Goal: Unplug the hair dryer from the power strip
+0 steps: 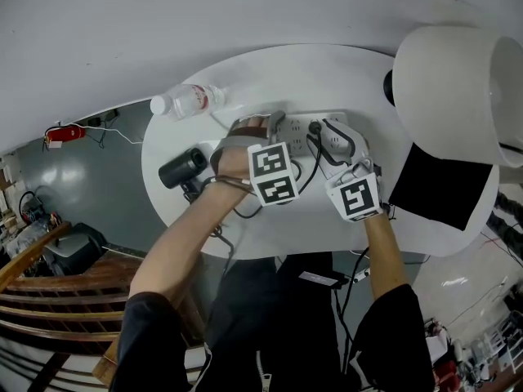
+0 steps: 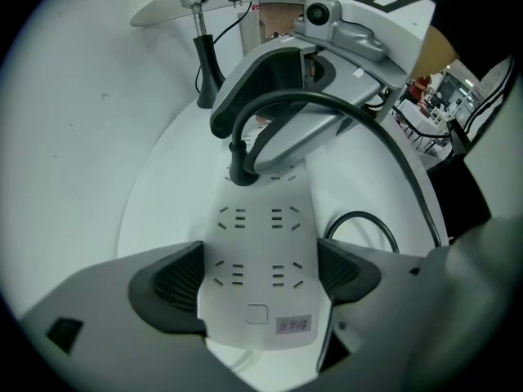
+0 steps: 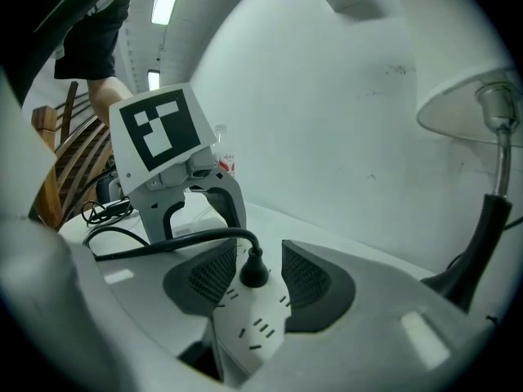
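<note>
- The strip [image 2: 261, 219] lies on the white table [image 1: 278, 229], on the far side from the person.
- The left gripper [image 2: 260, 278] points steeply down and is clamped on the near-left end of the strip. Both its pads [image 2: 176, 280] lie against the long edges of the strip.
- The plug [image 3: 253, 272] is black and sits in a socket toward the right end of the strip, so it is not pulled out yet.
- Its cord [image 3: 163, 242] bends away to the left, toward the dryer [image 1: 184, 168]. The dryer lies on the left part of the table, beside the left arm.
- The right gripper [image 3: 260, 251] is released. Its jaws stand wide apart, one on each side of the plug, and neither pad touches it.
- I judge that the step in hand is the reach for the plug: the strip is fixed and the plug is framed, but it is not gripped.
- The next move calls for closing the right jaws on the body of the plug, not on the cord. After that comes a straight pull out of the socket, while the left gripper holds the strip down.
- If the pull goes sideways, the strip may lift or twist in the left jaws.
</note>
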`<state>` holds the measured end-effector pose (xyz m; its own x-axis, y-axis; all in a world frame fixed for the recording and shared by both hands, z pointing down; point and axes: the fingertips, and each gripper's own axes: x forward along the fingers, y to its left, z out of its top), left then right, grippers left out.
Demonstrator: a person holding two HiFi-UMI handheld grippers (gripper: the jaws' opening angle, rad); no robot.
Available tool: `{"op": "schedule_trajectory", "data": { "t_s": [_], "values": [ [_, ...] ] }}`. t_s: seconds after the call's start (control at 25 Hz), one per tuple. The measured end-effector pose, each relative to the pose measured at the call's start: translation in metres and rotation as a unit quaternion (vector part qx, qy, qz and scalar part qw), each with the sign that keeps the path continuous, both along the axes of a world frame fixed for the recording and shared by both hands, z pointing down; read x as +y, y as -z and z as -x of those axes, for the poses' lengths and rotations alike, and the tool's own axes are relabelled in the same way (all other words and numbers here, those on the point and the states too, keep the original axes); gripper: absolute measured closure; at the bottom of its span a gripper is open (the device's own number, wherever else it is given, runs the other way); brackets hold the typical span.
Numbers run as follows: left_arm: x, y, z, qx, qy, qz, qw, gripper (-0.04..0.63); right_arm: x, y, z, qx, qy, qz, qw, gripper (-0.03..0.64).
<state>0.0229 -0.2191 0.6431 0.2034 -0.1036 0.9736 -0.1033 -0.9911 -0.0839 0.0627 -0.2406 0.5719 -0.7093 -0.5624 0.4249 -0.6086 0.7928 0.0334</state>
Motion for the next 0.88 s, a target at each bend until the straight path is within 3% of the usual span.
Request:
{"op": "schedule_trajectory", "data": {
  "t_s": [0.24, 0.48, 0.88],
  "values": [
    [0.000, 0.000, 0.000, -0.002, -0.001, -0.001, 1.0000, 0.189, -0.005, 0.002, -0.001, 0.009, 0.001, -0.006, 1.000, 0.508],
    [-0.001, 0.000, 0.000, -0.003, -0.001, -0.004, 1.0000, 0.189, -0.002, 0.000, 0.007, 0.052, 0.024, -0.015, 0.998, 0.566],
    [-0.001, -0.001, 0.001, -0.006, 0.000, -0.006, 1.0000, 0.189, -0.006, 0.000, 0.009, 0.032, -0.007, 0.024, 0.999, 0.575]
  ]
}}
